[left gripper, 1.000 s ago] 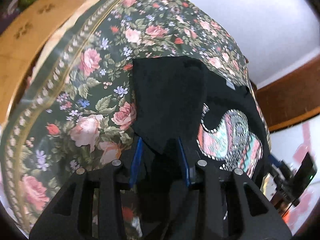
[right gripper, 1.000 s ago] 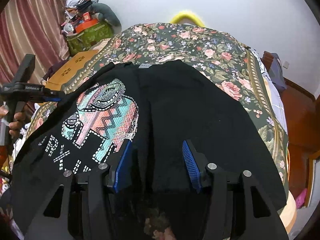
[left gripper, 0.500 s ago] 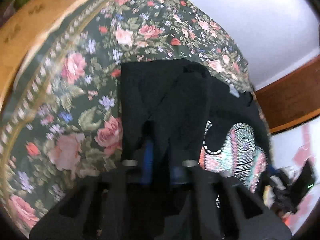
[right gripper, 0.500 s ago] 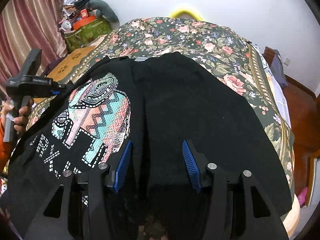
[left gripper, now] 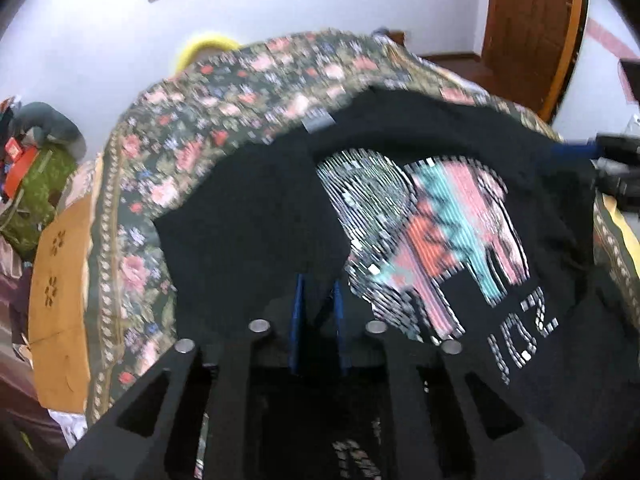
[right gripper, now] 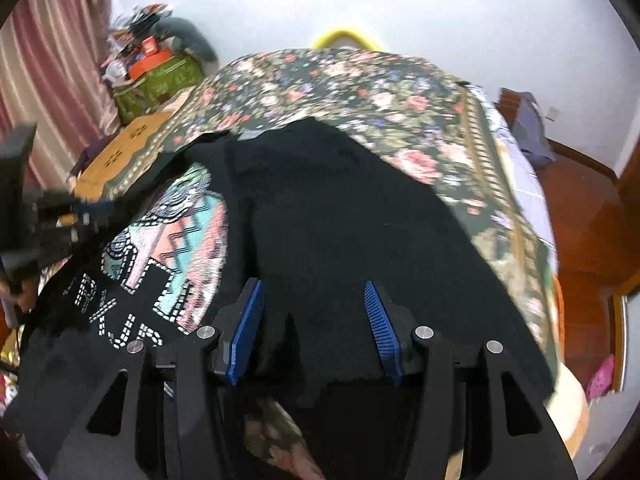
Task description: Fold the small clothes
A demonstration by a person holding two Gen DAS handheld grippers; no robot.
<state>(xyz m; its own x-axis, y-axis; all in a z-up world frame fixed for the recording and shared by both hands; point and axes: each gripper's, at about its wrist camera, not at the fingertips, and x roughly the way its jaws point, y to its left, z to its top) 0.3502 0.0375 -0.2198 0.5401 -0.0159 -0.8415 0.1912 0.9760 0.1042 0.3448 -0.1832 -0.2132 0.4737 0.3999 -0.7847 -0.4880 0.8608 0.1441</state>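
A black T-shirt (right gripper: 344, 216) lies spread on a bed covered by a dark floral bedspread (right gripper: 360, 80). The shirt's front carries a beaded elephant print (left gripper: 432, 224) in pink, teal and silver, with blocky silver lettering below it. A small grey neck label (left gripper: 318, 122) sits at the far edge of the shirt.

Left gripper (left gripper: 318, 312): blue-padded fingers (left gripper: 297, 312) stand narrow and are opening. A tapered fold of black cloth, apparently a sleeve folded inward, runs down into the gap between them; whether the pads press on it cannot be told from the blurred frame. The flap lies left of the elephant print and covers part of the shirt's left side.

Right gripper (right gripper: 312, 328): fingers (right gripper: 246, 328) stand moderately wide apart over the near hem area of the shirt. Black cloth shows between and beyond them; the pads appear clear of it, no grip visible. The shirt's right half is plain black here, with the print to the left of a lengthwise fold line.

In the right wrist view the left gripper (right gripper: 92, 210) shows at far left, at the shirt's edge.

Surroundings: white wall, a yellow curved object (right gripper: 344, 38) beyond the bed, a green bag (right gripper: 160, 84) with clutter on it at left, a pink curtain (right gripper: 52, 80), and a wooden door (left gripper: 532, 28).
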